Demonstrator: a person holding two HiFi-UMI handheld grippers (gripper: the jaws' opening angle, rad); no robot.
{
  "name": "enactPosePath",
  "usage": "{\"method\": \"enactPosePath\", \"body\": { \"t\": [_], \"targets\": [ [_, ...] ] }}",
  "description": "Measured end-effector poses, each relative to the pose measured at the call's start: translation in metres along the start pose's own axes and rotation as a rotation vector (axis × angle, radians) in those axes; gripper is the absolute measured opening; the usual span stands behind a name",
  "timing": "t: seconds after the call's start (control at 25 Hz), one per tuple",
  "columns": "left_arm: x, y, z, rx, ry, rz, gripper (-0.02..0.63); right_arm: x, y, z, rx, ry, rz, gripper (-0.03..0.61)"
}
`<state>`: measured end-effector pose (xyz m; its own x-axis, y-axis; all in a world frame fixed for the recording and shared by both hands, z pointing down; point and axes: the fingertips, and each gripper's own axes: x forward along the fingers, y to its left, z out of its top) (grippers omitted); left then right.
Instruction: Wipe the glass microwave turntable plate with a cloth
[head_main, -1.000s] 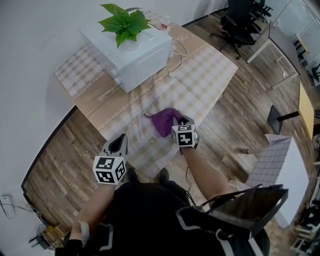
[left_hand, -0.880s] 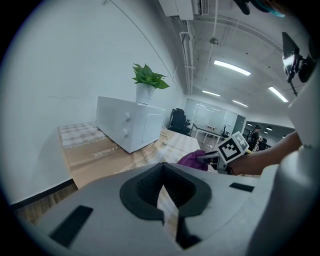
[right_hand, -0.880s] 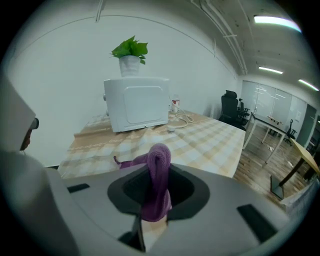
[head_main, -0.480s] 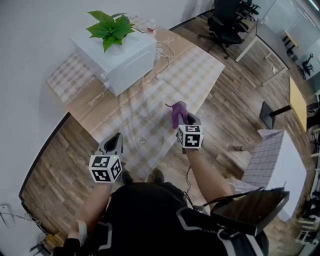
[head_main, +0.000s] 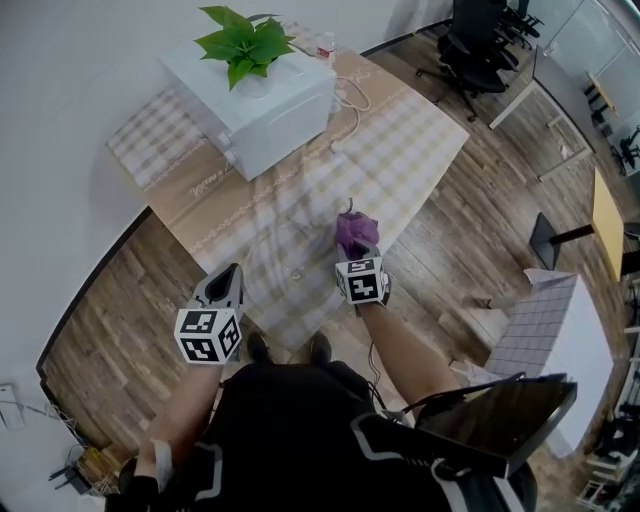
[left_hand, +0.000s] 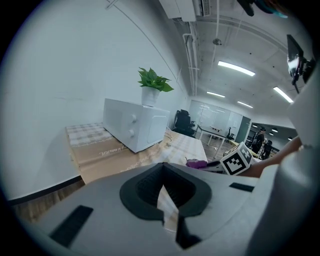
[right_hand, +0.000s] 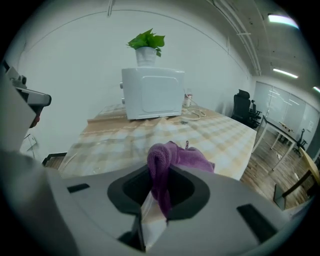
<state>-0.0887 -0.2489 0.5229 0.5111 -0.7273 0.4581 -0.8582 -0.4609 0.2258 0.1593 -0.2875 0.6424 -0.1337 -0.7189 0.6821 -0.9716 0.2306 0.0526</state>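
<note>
Clamping a purple cloth (head_main: 355, 230), the right tool (head_main: 358, 251) hovers at frame centre above the checked worktop (head_main: 420, 150). The glass turntable plate (head_main: 272, 240) lies faintly visible just left of it. The left tool (head_main: 234, 272), at lower left, has its jaws together on nothing.

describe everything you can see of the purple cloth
The purple cloth is a towelling-like rag, bunched up and pinched in the right gripper, whose jaws are shut on it. One fold loops up over the jaws; the rest spills forward, with a small tag sticking up. It hangs over the checked tablecloth near the table's edge; contact is unclear.
</note>
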Motion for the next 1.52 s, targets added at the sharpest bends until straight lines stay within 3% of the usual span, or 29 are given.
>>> {"method": "enactPosePath", "body": {
  "t": [0.6,1.52],
  "targets": [
    [-0.028,0.034,-0.007,-0.050,-0.026,0.066,0.002,0.023,0.069,-0.008,-0.009,0.078,0.114,0.078],
    [-0.076,0.082,-0.017,-0.118,-0.080,0.146,0.002,0.036,0.200,0.007,-0.119,0.125,0.320,0.078]
  ]
}}
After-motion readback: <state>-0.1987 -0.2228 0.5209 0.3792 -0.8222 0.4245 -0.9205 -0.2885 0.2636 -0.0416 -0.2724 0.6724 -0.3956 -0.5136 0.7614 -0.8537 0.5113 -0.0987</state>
